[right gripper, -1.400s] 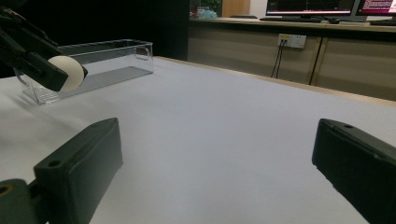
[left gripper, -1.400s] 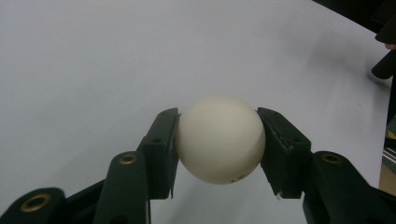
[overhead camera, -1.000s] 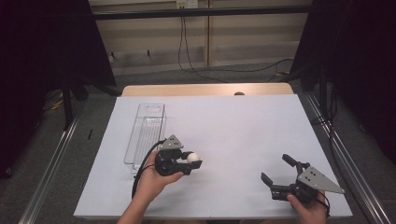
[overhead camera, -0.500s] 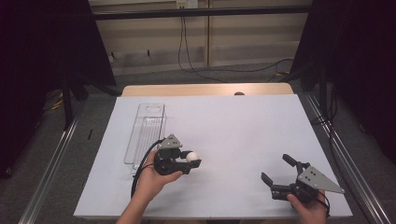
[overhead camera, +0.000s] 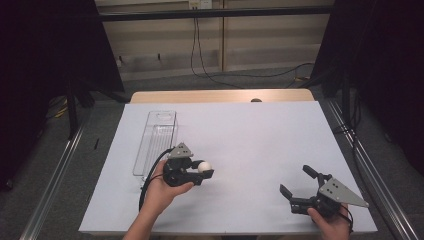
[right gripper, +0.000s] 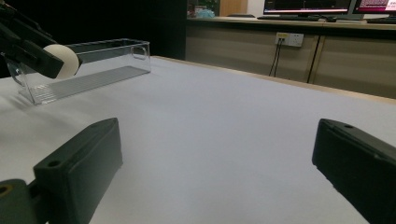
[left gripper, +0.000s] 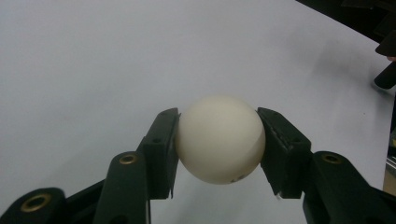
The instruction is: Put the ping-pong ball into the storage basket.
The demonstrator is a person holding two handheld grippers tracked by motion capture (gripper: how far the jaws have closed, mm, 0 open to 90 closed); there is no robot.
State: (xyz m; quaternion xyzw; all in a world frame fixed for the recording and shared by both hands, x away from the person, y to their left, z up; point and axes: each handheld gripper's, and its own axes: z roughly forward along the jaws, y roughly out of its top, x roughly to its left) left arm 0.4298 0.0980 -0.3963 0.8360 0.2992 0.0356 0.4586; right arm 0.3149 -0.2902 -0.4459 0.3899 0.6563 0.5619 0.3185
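The white ball [left gripper: 219,139] was clamped between the jaws of the left claw [overhead camera: 199,171] just above the surface [overhead camera: 250,135], beside the clear tray [overhead camera: 156,140], while the right claw [overhead camera: 298,188] was held open and empty; being smooth and round, the ball could have been squeezed out and rolled away.

Left forearm enters from the bottom edge, hand wrapped round the left tongs [overhead camera: 204,170], jaws pointing right and clamped on a ball [left gripper: 219,138] | Right hand at the lower right corner grips the right tongs [overhead camera: 298,185], jaws pointing left and standing wide apart, nothing between them
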